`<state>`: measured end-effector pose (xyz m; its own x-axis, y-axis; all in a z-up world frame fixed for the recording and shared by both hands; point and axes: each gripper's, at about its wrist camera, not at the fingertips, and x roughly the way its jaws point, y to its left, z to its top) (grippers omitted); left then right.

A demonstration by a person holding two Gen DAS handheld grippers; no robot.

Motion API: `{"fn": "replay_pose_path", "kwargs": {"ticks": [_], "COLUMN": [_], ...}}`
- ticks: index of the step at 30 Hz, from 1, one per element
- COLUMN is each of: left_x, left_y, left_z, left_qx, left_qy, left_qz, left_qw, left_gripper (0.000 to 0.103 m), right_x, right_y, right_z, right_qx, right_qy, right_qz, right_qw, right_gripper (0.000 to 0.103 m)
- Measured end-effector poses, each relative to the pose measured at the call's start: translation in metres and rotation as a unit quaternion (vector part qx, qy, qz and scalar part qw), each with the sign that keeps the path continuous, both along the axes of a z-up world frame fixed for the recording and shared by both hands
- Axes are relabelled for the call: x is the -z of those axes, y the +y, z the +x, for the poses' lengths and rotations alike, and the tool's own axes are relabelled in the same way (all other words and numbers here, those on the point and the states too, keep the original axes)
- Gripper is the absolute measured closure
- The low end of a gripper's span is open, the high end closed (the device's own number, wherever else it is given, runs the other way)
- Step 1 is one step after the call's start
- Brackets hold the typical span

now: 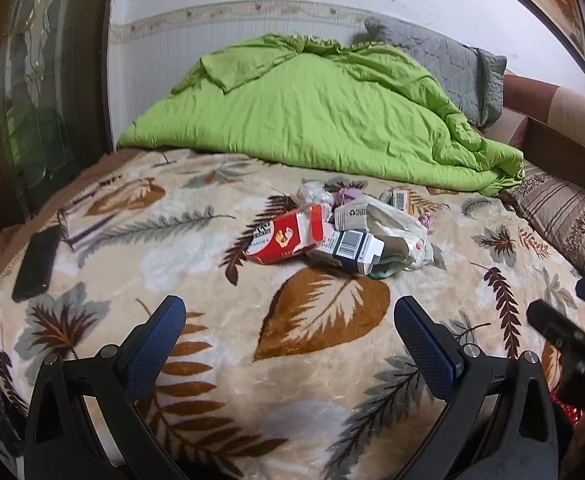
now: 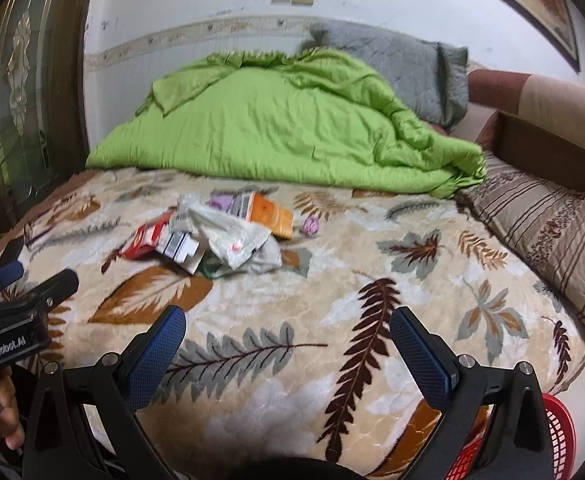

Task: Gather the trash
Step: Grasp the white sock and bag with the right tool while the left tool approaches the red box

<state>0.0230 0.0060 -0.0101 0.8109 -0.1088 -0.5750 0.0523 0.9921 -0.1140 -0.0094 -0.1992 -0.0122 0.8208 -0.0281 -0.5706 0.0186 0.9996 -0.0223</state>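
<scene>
A pile of trash lies mid-bed on the leaf-patterned blanket point(image 1: 324, 312): a red carton point(image 1: 282, 238), a green-and-white barcode box point(image 1: 348, 250), a crumpled white plastic bag point(image 1: 396, 228), an orange box point(image 2: 272, 212) and a small purple wad point(image 2: 310, 225). My left gripper point(image 1: 288, 312) hovers open over the blanket, short of the pile. My right gripper point(image 2: 288, 322) is open too, nearer the bed's right side, with the bag point(image 2: 236, 236) ahead to its left. A red plastic basket point(image 2: 548, 436) shows at the lower right, beside the bed.
A black phone point(image 1: 36, 264) lies at the bed's left edge. A heaped green quilt point(image 1: 312, 112) and grey pillow point(image 1: 452, 68) fill the far end. A striped pillow point(image 2: 548, 232) lies along the right side. A dark door point(image 1: 32, 80) stands on the left.
</scene>
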Motion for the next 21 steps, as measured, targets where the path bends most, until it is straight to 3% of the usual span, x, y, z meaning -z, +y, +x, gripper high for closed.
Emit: {"fn": "replay_pose_path", "kwargs": {"ticks": [11, 19, 21], "left_x": [0.018, 0.040, 0.042], "left_y": [0.009, 0.021, 0.022], "left_z": [0.056, 0.089, 0.090], "left_qx": [-0.006, -0.001, 0.003], "left_qy": [0.064, 0.108, 0.111], "left_qz": [-0.032, -0.078, -0.087], "left_qw": [0.9974, 0.9910, 0.9900], "left_gripper": [0.000, 0.001, 0.009], "right_x": [0.012, 0.003, 0.000], "right_y": [-0.006, -0.002, 0.008], "right_z": [0.053, 0.107, 0.122], "right_qx": [-0.064, -0.154, -0.181], "right_qy": [0.100, 0.123, 0.122], "right_qz": [0.049, 0.061, 0.052], "right_qw": [0.992, 0.979, 0.975], "right_gripper": [0.001, 0.014, 0.017]}}
